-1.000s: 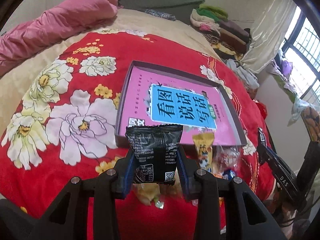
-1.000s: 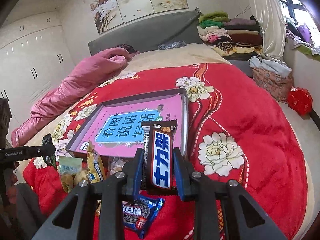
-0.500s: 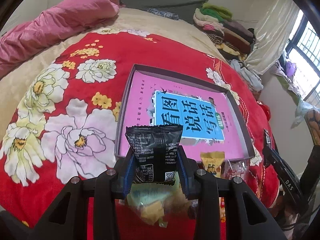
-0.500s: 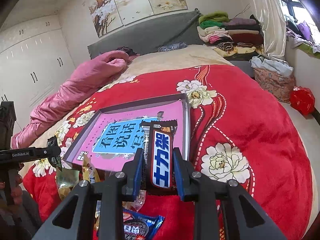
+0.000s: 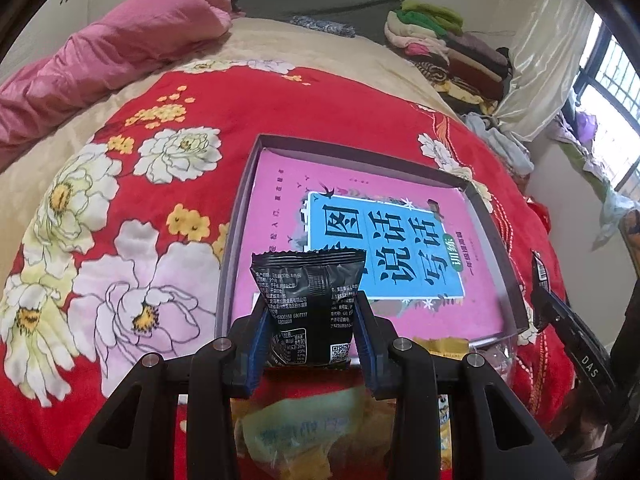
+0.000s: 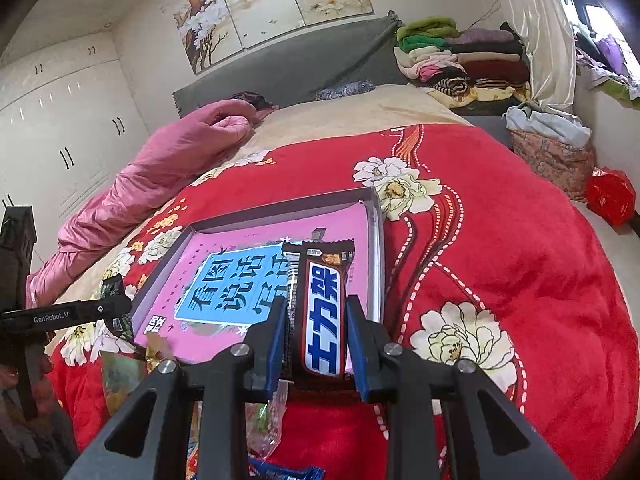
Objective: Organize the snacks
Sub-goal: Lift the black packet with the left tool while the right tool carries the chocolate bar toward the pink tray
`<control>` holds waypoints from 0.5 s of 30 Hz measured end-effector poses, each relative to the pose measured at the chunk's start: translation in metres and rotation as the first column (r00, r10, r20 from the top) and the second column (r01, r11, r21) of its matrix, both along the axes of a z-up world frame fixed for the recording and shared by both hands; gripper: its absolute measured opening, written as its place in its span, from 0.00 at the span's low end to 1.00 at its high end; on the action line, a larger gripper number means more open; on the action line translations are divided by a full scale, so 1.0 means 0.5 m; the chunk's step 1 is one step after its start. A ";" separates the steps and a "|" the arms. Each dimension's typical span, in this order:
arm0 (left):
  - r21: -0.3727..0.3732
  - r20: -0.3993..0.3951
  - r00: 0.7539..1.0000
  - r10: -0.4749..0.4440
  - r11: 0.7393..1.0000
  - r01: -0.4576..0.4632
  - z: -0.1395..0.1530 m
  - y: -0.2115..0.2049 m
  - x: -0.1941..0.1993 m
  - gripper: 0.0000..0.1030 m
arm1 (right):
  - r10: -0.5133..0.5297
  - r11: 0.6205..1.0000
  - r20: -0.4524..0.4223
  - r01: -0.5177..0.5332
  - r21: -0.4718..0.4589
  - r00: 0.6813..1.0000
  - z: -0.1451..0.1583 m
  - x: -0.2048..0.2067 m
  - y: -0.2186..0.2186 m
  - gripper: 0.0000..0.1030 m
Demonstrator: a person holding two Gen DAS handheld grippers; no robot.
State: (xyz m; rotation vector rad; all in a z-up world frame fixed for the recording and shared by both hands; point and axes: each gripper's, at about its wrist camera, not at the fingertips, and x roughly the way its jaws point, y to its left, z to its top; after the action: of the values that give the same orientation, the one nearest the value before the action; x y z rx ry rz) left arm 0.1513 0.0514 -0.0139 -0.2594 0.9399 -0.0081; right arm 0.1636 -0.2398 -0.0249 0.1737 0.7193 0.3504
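Observation:
My left gripper (image 5: 310, 330) is shut on a small black snack packet (image 5: 309, 304), held upright over the near left corner of a shallow grey box (image 5: 240, 216). The box lies on a red floral bedspread and holds a pink book with a blue title panel (image 5: 384, 248). My right gripper (image 6: 316, 336) is shut on a brown chocolate bar (image 6: 322, 312) with white and blue lettering, held upright above the box's near right part (image 6: 378, 240). The left gripper (image 6: 100, 308) also shows at the left in the right wrist view.
Loose snacks lie heaped on the bedspread just before the box: a pale green packet (image 5: 304, 436), a yellow one (image 5: 444, 346), clear wrappers (image 6: 264, 420) and a blue packet (image 6: 280, 472). A pink quilt (image 5: 112, 52) lies at the far left and folded clothes (image 6: 460, 56) at the headboard.
Both grippers have moved forward toward the box with their snacks still held. The box now looks larger and closer, and the loose snack heap has slid below the fingers.

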 end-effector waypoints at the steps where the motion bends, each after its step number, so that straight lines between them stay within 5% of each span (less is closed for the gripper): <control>1: 0.005 0.001 1.000 -0.003 1.000 0.003 0.000 -0.002 0.004 0.38 | -0.001 1.000 0.000 0.001 0.001 1.000 0.000 0.002 0.000 0.28; 15: 0.038 -0.040 0.999 -0.018 0.999 0.020 -0.035 -0.024 0.050 0.38 | 0.005 1.000 -0.035 -0.005 0.004 0.999 -0.028 0.043 0.011 0.28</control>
State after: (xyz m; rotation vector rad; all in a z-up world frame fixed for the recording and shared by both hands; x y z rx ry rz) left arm 0.1761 0.0394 -0.0315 -0.2155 0.9808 -0.0025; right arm 0.1848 -0.2342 -0.0387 0.1825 0.7537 0.3539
